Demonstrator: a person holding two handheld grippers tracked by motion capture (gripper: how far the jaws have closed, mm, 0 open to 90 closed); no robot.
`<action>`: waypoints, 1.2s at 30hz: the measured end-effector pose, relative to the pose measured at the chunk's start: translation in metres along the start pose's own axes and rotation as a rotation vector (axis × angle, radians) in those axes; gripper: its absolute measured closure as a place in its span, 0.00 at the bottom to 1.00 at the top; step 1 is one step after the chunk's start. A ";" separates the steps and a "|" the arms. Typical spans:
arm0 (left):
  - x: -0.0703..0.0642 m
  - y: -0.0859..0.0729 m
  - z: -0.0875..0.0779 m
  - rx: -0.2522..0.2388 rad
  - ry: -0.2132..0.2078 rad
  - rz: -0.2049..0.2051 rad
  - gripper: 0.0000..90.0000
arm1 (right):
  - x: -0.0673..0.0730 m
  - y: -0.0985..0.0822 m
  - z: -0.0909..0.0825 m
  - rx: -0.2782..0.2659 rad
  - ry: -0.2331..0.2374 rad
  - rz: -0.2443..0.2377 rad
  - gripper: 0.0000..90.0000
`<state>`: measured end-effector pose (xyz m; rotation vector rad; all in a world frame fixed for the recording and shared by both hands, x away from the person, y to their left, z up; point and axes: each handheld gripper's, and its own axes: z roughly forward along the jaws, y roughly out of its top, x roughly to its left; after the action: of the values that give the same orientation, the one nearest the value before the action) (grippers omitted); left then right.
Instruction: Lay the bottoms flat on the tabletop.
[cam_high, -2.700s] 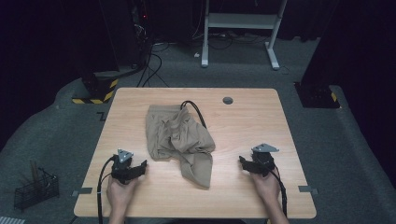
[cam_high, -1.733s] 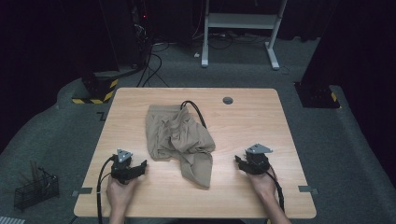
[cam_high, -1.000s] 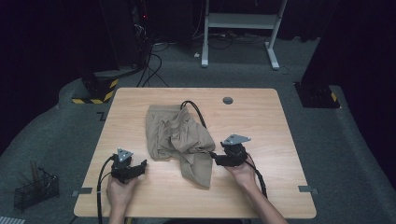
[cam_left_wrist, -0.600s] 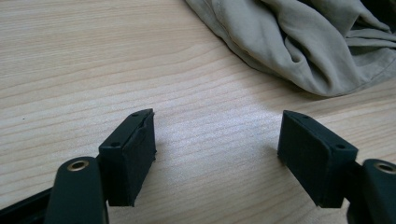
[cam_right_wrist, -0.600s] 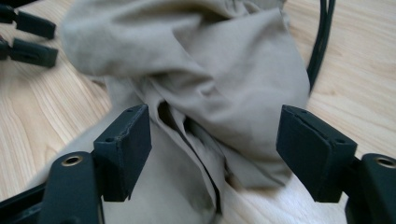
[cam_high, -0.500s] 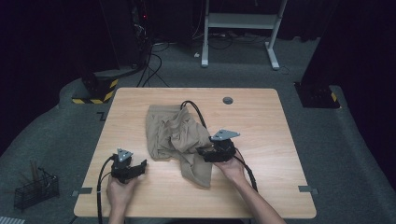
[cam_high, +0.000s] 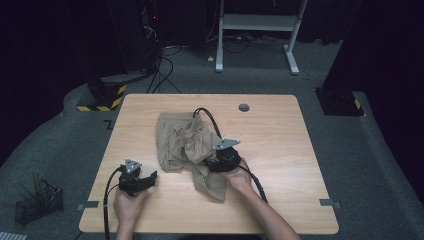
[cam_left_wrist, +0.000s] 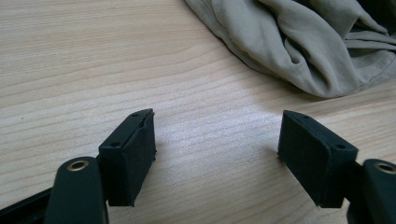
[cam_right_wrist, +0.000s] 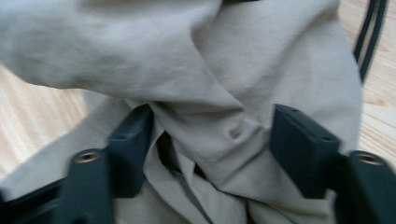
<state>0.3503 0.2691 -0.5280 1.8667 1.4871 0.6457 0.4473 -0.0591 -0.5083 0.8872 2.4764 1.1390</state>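
Left hand (cam_high: 127, 202) at the near-left table edge holds the left gripper (cam_high: 142, 181) low over bare wood, jaws spread wide with nothing between them; the left gripper view shows light wood grain in the gap and the garment's hem just beyond, apart from the jaws. Right hand (cam_high: 240, 176) sits nearer centre, right gripper (cam_high: 212, 162) pushed into the near-right part of the beige garment (cam_high: 182, 145). In the right gripper view the jaws stand apart with bunched folds of cloth (cam_right_wrist: 210, 107) lying between and over them, not pinched; that view is blurred. The garment lies crumpled mid-table, a narrow part trailing toward the near edge beside the right hand. A black cord (cam_high: 209, 119) loops out at its far-right corner. Farther back, a round grommet (cam_high: 244, 107) in the wooden table (cam_high: 300, 150).
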 end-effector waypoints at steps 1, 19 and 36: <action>0.000 0.000 0.000 0.000 0.000 0.000 0.31 | 0.000 0.000 0.000 0.002 -0.011 0.002 0.45; -0.001 0.000 0.000 0.000 0.002 0.001 0.31 | -0.003 -0.022 -0.013 0.032 -0.035 -0.022 0.68; -0.002 0.000 0.000 0.001 0.011 0.010 0.31 | -0.006 -0.067 -0.056 0.006 -0.123 0.004 0.66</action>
<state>0.3495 0.2672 -0.5281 1.8751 1.4871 0.6611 0.3974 -0.1300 -0.5224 0.9346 2.3813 1.0467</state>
